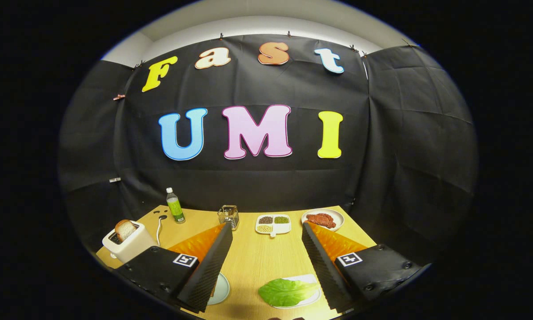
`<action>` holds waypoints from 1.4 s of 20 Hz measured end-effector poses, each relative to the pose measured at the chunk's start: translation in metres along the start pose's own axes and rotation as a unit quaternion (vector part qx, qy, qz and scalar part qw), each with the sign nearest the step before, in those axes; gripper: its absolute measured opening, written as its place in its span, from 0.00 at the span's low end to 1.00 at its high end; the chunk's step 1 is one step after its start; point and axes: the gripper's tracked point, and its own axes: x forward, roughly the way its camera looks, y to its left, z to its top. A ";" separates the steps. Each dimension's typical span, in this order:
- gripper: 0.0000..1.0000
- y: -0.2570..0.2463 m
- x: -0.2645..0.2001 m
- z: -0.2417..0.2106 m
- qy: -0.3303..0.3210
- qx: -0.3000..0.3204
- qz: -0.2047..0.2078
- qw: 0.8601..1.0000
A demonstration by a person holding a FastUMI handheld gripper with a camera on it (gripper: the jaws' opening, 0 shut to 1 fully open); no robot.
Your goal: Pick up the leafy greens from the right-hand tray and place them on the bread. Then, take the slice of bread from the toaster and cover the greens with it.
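- Leafy greens (287, 291): one broad, pale-green leaf with a lighter midrib, lying flat on a white tray (310, 279). It overhangs the tray's near-left rim onto the wooden table (262, 258).
- The leaf sits low between the two fingers, nearer the right one; its right end runs just beside or under that finger's inner pad, contact unclear.
- Gripper (266, 262): fingers spread wide apart, nothing between the ribbed black pads, nothing held.
- Left finger (210, 266) hangs over a second white plate (219, 289), mostly hidden; what lies on it cannot be told.
- Toaster (130, 242): white, at about 10 o'clock from the leaf, beyond the left finger. A slice of bread (125, 229) stands upright in its slot, brown crust up.
- Far side of the table, at 12 o'clock from the gripper: a white divided dish (273, 224) of beans or grains.
- At 1 o'clock: a plate with a reddish piece of meat (321, 220).
- At 11 o'clock: a small wire basket (229, 215), then a green bottle (175, 206) further left.
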 end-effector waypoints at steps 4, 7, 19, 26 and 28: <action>0.98 -0.002 0.003 -0.011 0.014 -0.006 0.010 1.000; 0.98 -0.002 0.006 -0.025 0.030 -0.007 0.023 0.999; 0.98 -0.030 0.026 -0.159 0.196 -0.032 0.090 0.976; 1.00 -0.039 0.048 -0.245 0.285 -0.062 0.136 0.947; 1.00 -0.047 0.054 -0.269 0.306 -0.071 0.138 0.939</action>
